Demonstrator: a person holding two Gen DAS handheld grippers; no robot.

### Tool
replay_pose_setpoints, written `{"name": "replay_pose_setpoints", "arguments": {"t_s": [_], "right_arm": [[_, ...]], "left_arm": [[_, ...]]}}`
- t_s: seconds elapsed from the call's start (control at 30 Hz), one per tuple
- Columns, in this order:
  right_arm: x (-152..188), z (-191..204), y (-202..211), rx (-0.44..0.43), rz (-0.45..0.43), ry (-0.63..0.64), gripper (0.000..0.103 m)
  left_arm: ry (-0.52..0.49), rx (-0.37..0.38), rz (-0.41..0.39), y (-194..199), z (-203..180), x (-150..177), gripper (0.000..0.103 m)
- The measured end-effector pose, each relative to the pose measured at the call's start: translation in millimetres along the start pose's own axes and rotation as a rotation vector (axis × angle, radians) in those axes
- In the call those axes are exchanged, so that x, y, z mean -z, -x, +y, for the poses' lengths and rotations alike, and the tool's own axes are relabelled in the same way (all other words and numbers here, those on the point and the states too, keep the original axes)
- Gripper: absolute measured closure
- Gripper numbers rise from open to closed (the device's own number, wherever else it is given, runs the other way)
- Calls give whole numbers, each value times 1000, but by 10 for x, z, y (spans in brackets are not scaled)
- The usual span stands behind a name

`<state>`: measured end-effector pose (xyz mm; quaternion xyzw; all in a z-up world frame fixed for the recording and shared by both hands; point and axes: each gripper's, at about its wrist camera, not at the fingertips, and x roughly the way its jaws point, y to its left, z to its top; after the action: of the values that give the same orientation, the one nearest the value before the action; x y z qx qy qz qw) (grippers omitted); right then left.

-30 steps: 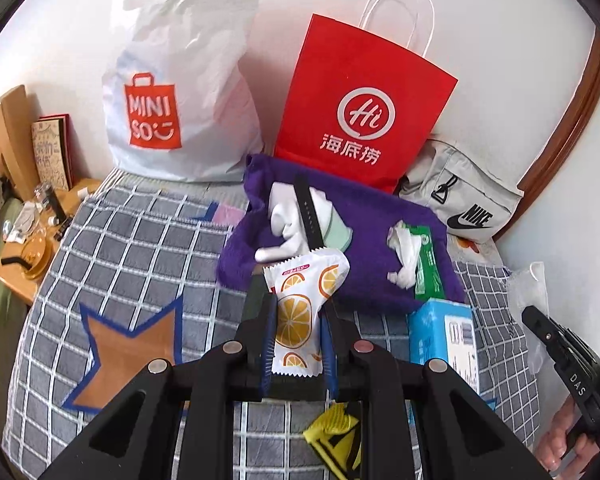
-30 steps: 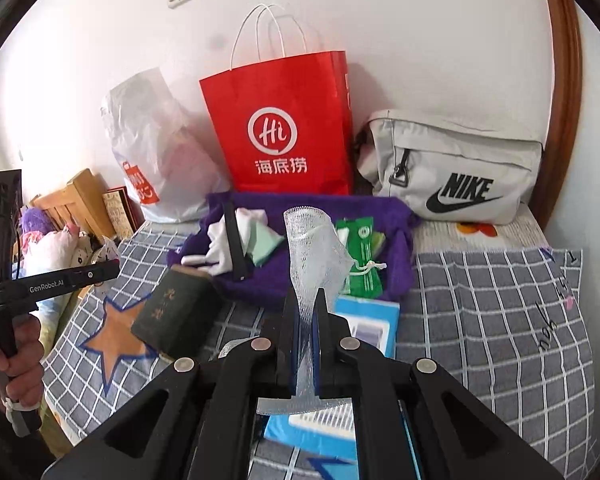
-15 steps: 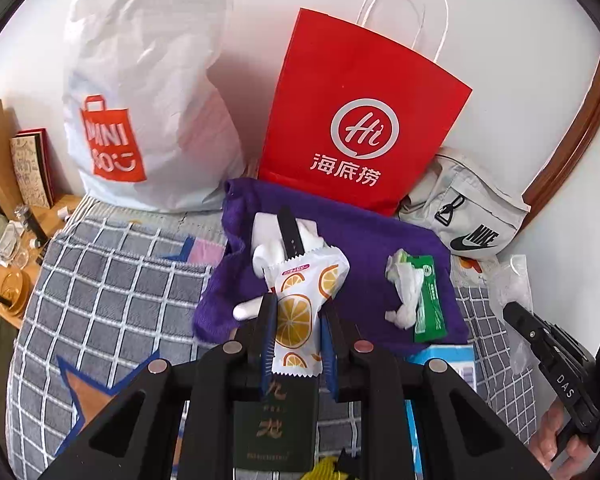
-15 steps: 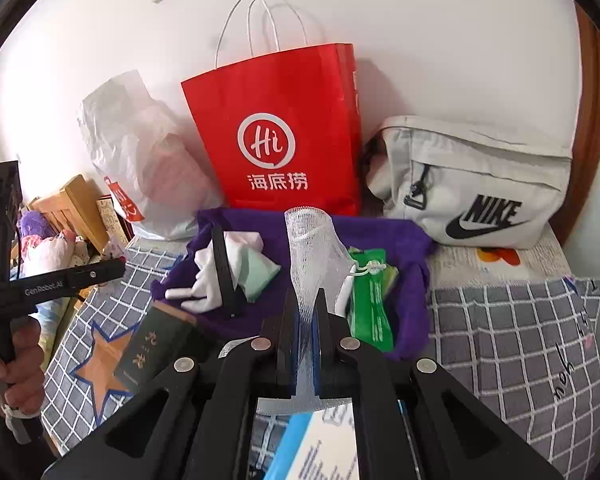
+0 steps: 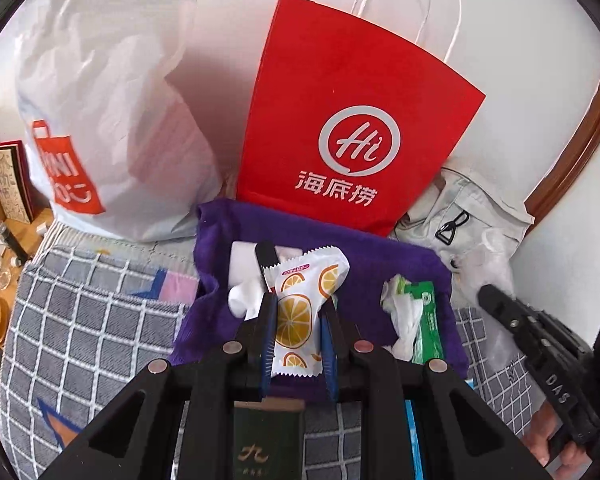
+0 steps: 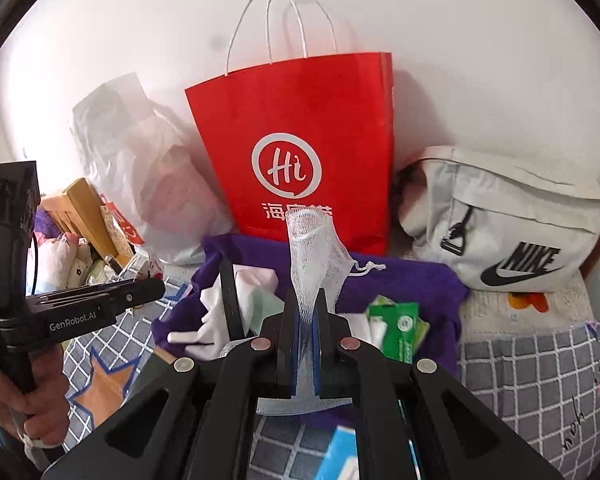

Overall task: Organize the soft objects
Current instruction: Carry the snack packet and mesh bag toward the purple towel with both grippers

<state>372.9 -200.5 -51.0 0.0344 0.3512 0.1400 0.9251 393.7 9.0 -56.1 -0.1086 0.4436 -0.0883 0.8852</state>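
— What's the left gripper (image 5: 298,320) doing?
— Its fingers are clamped on an orange-print packet (image 5: 300,312), held over the purple cloth (image 5: 380,268) on the bed.
— And the right gripper (image 6: 305,328)?
— Fingers pressed together on a white mesh pouch (image 6: 314,256), upright before the red paper bag (image 6: 300,128).

Counts, placed rel. to the purple cloth (image 5: 380,264). Bags behind it, at the wall: 3, i.e. 1 white plastic bag (image 5: 112,120), 1 red paper bag (image 5: 340,92), 1 grey sling bag (image 6: 512,216). Grippers over its near edge: 2, i.e. 1 left gripper (image 5: 298,324), 1 right gripper (image 6: 305,326). Packets: 2, i.e. 1 orange-print packet (image 5: 300,304) above cloth, 1 green packet (image 5: 426,316) on it. White mesh pouch (image 6: 312,256): 1. Dark green box (image 5: 266,436) at near edge: 1.
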Motion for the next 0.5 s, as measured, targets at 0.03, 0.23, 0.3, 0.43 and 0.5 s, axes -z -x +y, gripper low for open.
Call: {"name": "replay_pose_setpoints", "arguments": {"t_s": [0.03,0.23,0.3,0.43,0.5], "right_arm": [[-8,-8,-49,-4,5,-3,97],[97,-64,-427,-25,68,-1,97],[119,-103,-568,-26,107,-2,97],[179,-199,-807,-68,178,-28,96],[248,-250,-945,-60,208,-36,94]], "left_arm": [[-6,3,4,-42,-16,-10,84],[-26,27,54,-399,-42,25,84],[-30,25,78,-507,-44,26,84],[-37,40,113,-653,-25,65,84],[-32,56,142,-745,-8,90,84]]}}
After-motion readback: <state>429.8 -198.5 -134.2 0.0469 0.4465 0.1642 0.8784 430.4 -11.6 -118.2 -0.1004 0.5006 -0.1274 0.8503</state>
